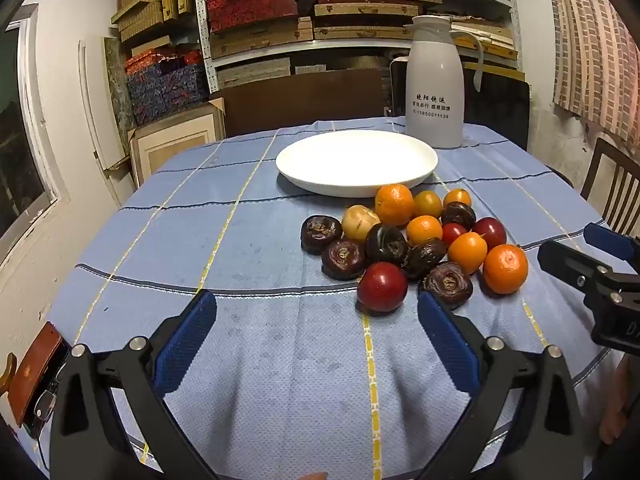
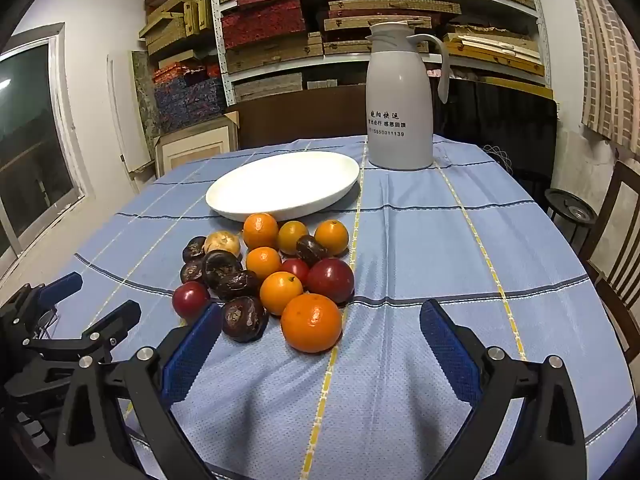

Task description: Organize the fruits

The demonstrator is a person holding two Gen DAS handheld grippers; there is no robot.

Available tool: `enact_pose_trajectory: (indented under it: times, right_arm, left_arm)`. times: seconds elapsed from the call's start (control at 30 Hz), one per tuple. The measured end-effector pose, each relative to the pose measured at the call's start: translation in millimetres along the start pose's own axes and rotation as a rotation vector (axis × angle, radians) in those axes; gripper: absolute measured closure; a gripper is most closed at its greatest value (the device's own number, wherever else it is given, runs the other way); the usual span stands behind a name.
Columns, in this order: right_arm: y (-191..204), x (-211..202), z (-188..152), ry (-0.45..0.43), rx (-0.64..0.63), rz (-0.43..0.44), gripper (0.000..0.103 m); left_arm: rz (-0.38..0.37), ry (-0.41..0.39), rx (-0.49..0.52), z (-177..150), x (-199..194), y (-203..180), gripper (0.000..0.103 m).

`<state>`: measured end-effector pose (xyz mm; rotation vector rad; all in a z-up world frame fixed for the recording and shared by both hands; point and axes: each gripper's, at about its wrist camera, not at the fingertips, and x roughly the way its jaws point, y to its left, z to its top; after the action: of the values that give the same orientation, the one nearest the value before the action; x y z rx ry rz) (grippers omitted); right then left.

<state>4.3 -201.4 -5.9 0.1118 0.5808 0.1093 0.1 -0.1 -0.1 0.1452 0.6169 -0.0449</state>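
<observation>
A pile of fruit lies on the blue checked tablecloth: several oranges [image 1: 505, 268] [image 2: 311, 323], red plums [image 1: 382, 287] [image 2: 330, 280], dark brown water chestnuts [image 1: 343, 259] [image 2: 244, 318] and one pale yellow fruit [image 1: 359, 222] [image 2: 222, 242]. An empty white plate [image 1: 356, 162] [image 2: 283, 185] sits just behind the pile. My left gripper [image 1: 316, 312] is open and empty, just in front of the pile's left side. My right gripper [image 2: 320, 320] is open and empty, with the nearest orange between its fingers' line. Each gripper shows at the edge of the other's view.
A white thermos jug [image 1: 435, 80] [image 2: 400, 96] stands behind the plate on the right. Shelves of boxes [image 1: 304, 12] fill the back wall. A wooden chair [image 2: 616, 248] stands at the table's right edge. A brown case and glasses [image 1: 34, 376] lie at the left edge.
</observation>
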Motion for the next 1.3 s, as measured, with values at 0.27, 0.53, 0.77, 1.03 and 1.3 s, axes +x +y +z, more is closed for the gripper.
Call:
enact_pose_trajectory:
  times: [0.27,0.53,0.77,1.03,1.3]
  right_arm:
    - [0.9,-0.5,-0.2,-0.002,0.000,0.001,0.003]
    - [2.1,-0.1,-0.3,-0.001,-0.003,-0.001,0.003]
    - [2.5,-0.9,0.0,0.001,-0.005,-0.001,0.003]
    - [6.5,3.0,-1.3,0.003,-0.015,0.002,0.003]
    - [5.7,3.4,-1.5,0.005,-0.015,0.003,0.003]
  left_arm:
    - [0.004,-0.001,-0.001,0.1,-0.1,0.7,0.004]
    - [0.004,-0.003,0.004,-0.1,-0.1,-0.2,0.004]
    - [0.003,-0.002,0.004,0.0,-0.1,-0.1,0.004]
    - [0.003,0.000,0.003,0.0,-0.2,0.0,0.004]
    - [0.002,0.002,0.003,-3.5,-1.0,-3.1,0.004]
